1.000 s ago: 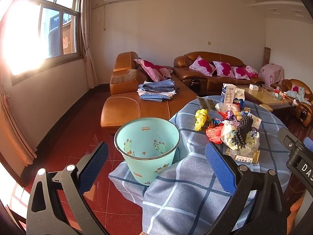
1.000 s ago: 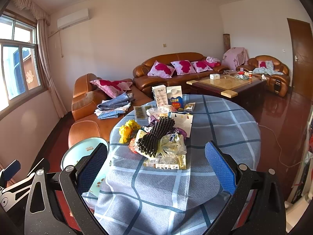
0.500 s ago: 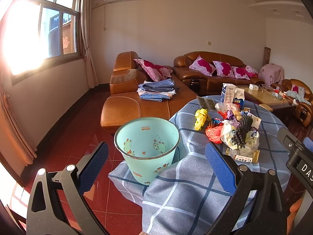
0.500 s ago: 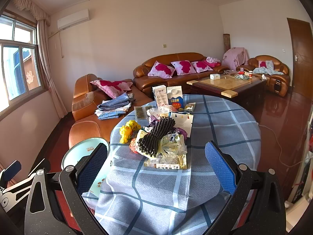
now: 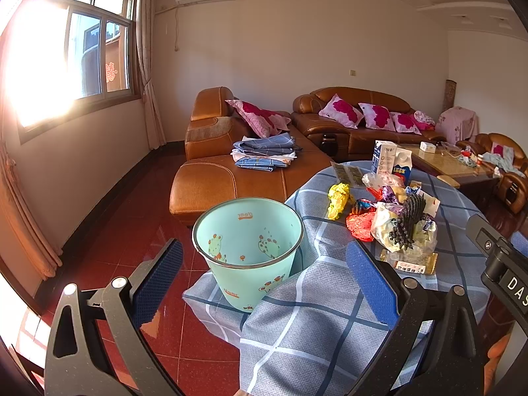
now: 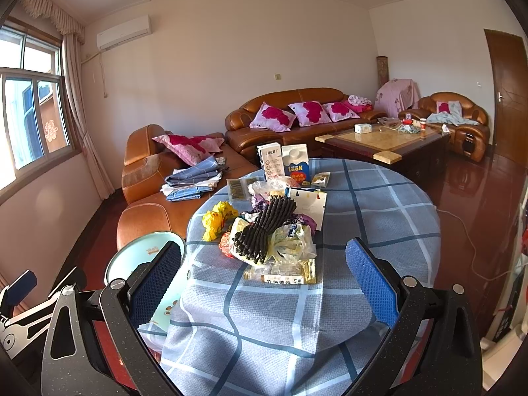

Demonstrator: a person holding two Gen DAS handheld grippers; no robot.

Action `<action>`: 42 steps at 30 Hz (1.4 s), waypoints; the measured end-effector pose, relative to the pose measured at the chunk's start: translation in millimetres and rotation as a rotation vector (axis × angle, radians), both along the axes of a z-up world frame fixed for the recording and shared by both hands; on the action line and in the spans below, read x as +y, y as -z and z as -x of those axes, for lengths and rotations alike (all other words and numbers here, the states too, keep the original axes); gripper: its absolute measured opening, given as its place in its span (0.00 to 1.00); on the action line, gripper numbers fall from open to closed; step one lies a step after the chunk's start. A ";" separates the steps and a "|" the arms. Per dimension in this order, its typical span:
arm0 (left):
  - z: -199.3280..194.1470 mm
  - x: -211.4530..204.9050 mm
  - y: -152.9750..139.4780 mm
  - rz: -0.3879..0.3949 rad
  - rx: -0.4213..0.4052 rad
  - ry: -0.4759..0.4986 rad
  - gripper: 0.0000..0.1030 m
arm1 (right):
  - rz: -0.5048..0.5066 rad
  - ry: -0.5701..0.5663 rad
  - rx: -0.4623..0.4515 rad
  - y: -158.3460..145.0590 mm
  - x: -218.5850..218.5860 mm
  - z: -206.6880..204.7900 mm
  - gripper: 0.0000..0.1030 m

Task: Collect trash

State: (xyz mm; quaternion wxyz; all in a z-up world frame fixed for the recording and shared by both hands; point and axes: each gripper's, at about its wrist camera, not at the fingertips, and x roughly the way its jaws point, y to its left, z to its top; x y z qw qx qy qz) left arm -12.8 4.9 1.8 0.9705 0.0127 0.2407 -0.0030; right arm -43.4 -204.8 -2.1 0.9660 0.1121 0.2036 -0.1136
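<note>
A pile of trash (image 6: 274,231) lies on the round table with the blue checked cloth (image 6: 379,204): a black ridged piece on a clear bag, a yellow wrapper (image 6: 216,219), a red wrapper, a gold packet (image 6: 280,275) and two cartons (image 6: 287,163). The mint-green bin (image 5: 247,247) stands on the floor at the table's left edge, with nothing showing inside. My left gripper (image 5: 264,277) hangs open just before the bin. My right gripper (image 6: 264,277) is open over the near cloth, short of the pile (image 5: 396,224). Neither holds anything.
A brown leather sofa (image 5: 237,165) with folded clothes and pink cushions runs behind the bin. A coffee table (image 6: 382,142) and an armchair (image 6: 458,122) stand at the back right. Red tiled floor (image 5: 132,231) lies left of the table. A white cable (image 6: 468,241) trails on the floor at right.
</note>
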 end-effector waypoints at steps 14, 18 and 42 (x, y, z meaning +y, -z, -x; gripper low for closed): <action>0.8 -0.4 -0.4 0.000 0.001 0.001 0.94 | 0.000 0.002 0.001 0.1 -0.5 0.0 0.95; 1.5 -0.7 -0.6 0.000 0.004 0.002 0.94 | -0.005 0.000 0.003 1.0 -1.0 -0.2 0.95; -73.1 -26.7 86.4 -0.013 0.226 0.123 0.94 | -0.062 0.133 0.139 72.7 -98.9 -40.3 0.75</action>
